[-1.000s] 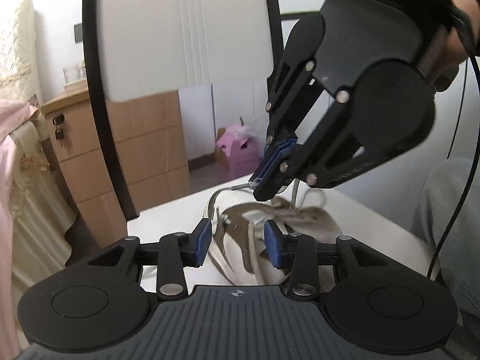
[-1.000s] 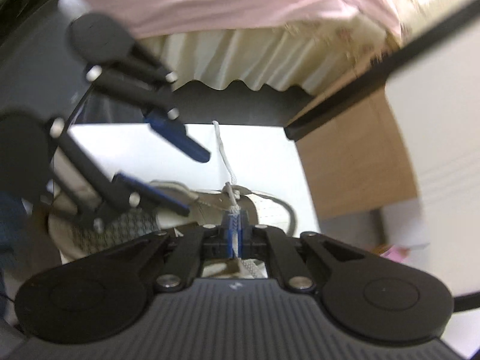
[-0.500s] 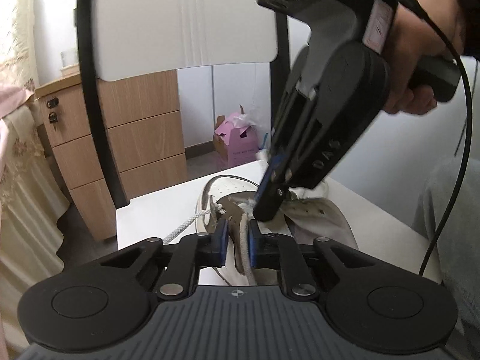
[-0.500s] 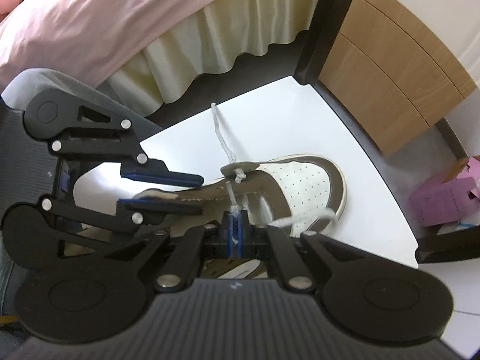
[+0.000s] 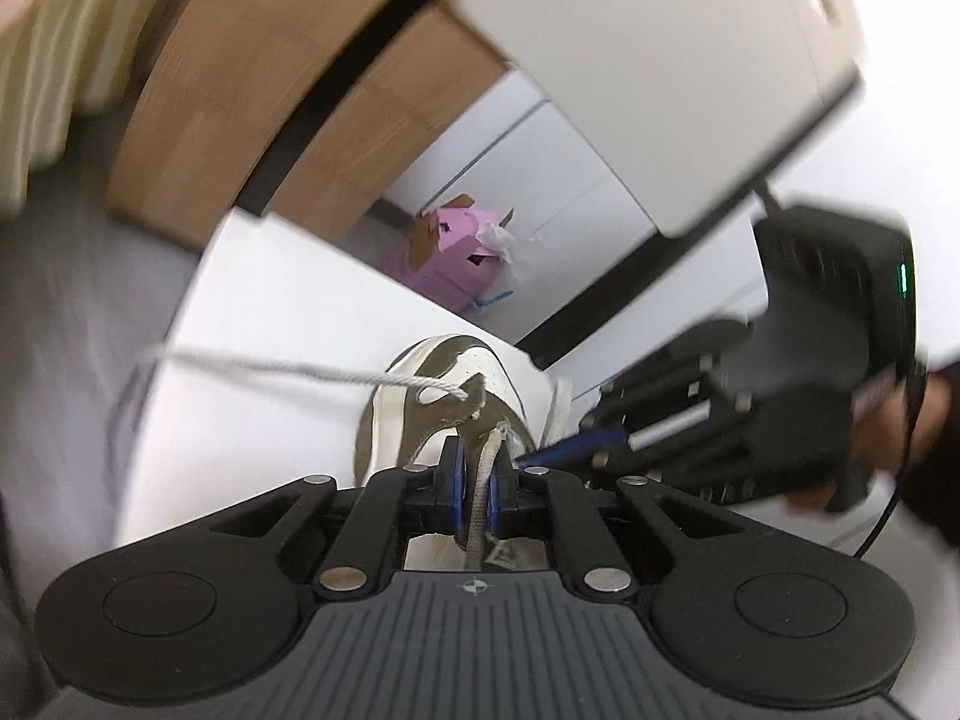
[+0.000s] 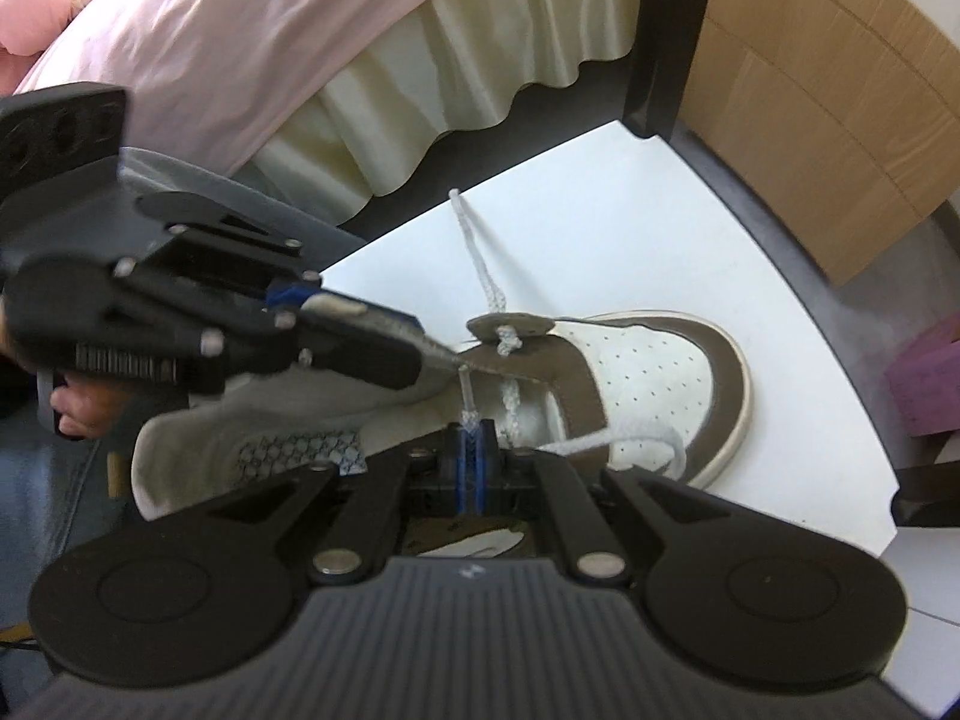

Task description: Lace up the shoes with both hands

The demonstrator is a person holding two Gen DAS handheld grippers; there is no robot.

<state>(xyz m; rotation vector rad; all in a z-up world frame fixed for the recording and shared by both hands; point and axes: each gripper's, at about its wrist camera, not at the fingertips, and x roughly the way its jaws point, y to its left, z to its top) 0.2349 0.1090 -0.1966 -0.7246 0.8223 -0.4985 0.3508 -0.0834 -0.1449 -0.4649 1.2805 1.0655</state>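
A brown and white shoe lay on the white worktop, toe toward the far right in the right wrist view. The left gripper had just been closing and pinched the brown edge strip of the shoe's lacing flap between its blue pads. The right gripper was pressed together on a white lace that rose from its pads to the eyelet flap above. A second run of the same lace passed through a knot at the front eyelet and trailed across the worktop toward the far edge. Another loop of lace lay over the near side of the toe. The two grippers stood close together at the lacing area of the shoe. A bed with a pink cover stood beyond the worktop on the far left, and a pink box sat on the floor beyond the toe.
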